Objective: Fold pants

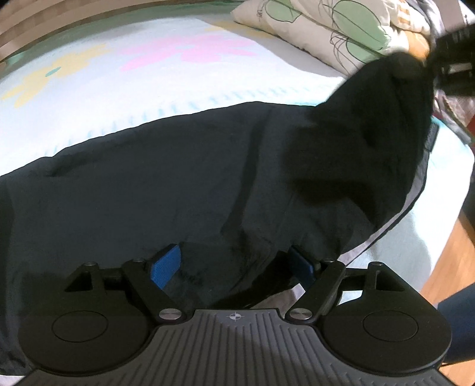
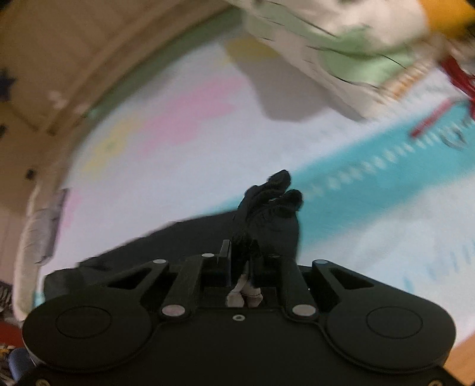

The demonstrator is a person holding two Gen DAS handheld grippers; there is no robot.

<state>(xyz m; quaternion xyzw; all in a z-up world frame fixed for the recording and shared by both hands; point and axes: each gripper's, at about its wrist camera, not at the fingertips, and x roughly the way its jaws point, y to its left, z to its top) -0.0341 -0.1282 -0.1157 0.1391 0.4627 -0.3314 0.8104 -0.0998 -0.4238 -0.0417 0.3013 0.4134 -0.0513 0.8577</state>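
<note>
Black pants [image 1: 166, 181] lie spread across the bed. My left gripper [image 1: 236, 267] is open low over the near edge of the pants, its blue pads [image 1: 166, 265] on either side of a fold of cloth. My right gripper [image 2: 241, 255] is shut on a bunched end of the pants [image 2: 268, 213] and holds it lifted above the bed. It also shows in the left wrist view [image 1: 427, 63] at the upper right, with the cloth hanging from it. The right wrist view is blurred.
The bed sheet [image 1: 124, 77] is white with pink, yellow and teal patterns. A pillow [image 1: 320, 26] with green shapes lies at the far side. The bed's right edge and wooden floor [image 1: 448, 261] show at right. A wooden frame [image 2: 44, 74] borders the bed.
</note>
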